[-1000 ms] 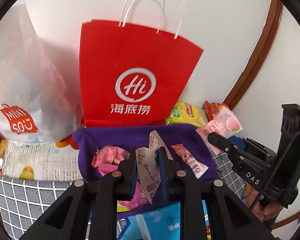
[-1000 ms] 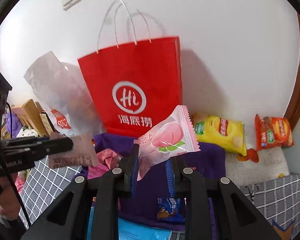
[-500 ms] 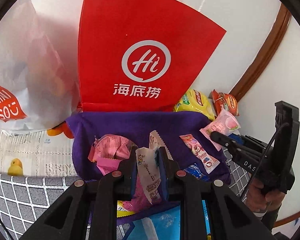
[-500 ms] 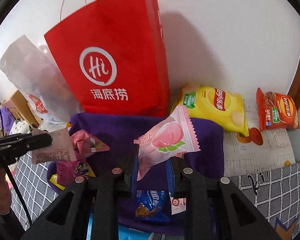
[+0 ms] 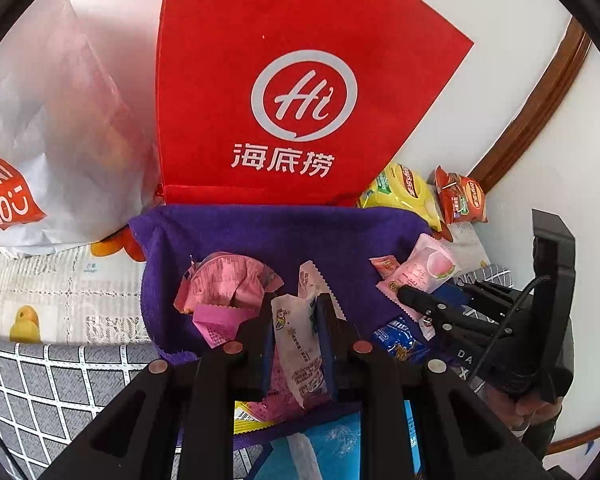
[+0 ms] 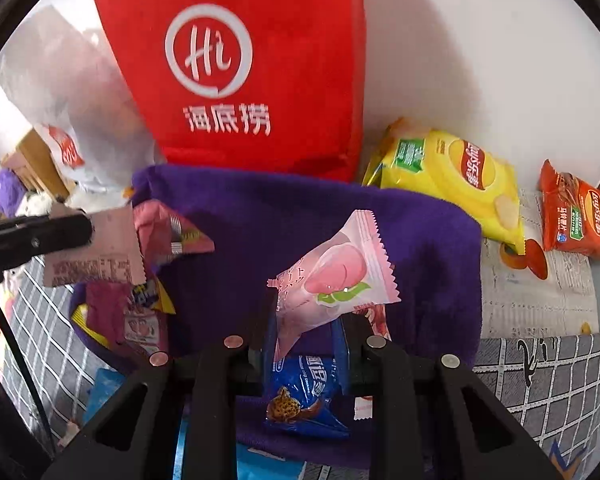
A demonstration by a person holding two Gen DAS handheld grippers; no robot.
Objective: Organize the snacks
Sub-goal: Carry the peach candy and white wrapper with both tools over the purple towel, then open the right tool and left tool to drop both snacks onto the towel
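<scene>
Purple towel (image 6: 260, 216) collects the small snacks; left hand-held gripper (image 5: 296, 328) pinches a white sachet (image 5: 296, 344), right hand-held gripper (image 6: 308, 332) pinches a pink peach candy (image 6: 332, 276), probably to sort them.

We record a surface covered by a grey grid-pattern cloth (image 6: 548, 380) at its near edge and a pale printed cloth (image 5: 52, 292) toward the wall. Directly on it lie a purple towel (image 6: 300, 216) in the middle, a red paper bag (image 5: 284, 92) and white plastic bag (image 5: 60, 120) at the far edge, and yellow (image 6: 452, 176) and orange chip bags (image 6: 576, 216) at the far right corner.
</scene>
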